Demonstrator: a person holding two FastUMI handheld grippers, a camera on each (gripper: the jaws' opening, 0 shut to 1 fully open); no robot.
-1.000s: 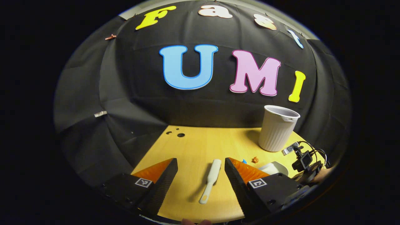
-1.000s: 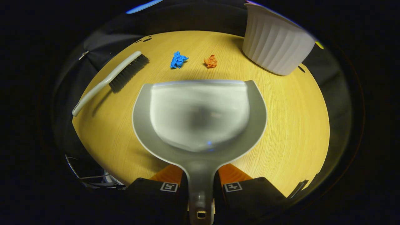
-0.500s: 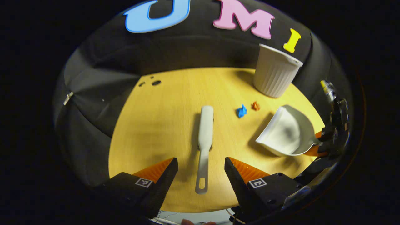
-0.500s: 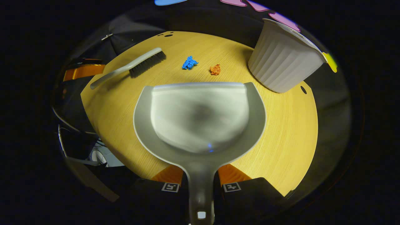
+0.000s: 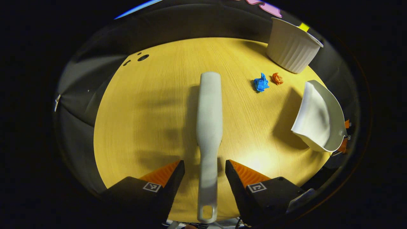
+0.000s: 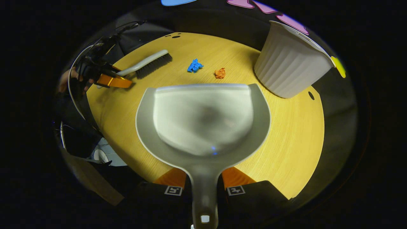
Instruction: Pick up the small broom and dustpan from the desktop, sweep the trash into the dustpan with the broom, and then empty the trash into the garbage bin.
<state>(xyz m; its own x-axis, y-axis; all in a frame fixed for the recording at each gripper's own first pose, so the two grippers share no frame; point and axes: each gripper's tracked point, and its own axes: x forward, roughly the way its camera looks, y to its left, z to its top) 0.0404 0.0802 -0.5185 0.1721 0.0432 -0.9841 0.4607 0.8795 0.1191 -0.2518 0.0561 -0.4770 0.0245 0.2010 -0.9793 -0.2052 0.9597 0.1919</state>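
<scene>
The left gripper (image 5: 203,170) has its jaws spread, one on each side of the handle of the small white plastic broom (image 5: 208,127), with a gap showing on both sides. The broom lies flat on the yellow wooden worktop (image 5: 152,105), its handle between the jaws and its head reaching straight ahead of them.

The right gripper (image 6: 203,181) has its jaws pinching the handle of the grey plastic dustpan (image 6: 203,117), whose scoop spreads out ahead of them above the worktop. Beyond the pan's front edge lie a crumpled blue paper scrap (image 6: 194,65) and a crumpled orange paper scrap (image 6: 220,73), near each other. Ahead and to the right of these jaws stands the white ribbed plastic garbage bin (image 6: 289,66).
</scene>
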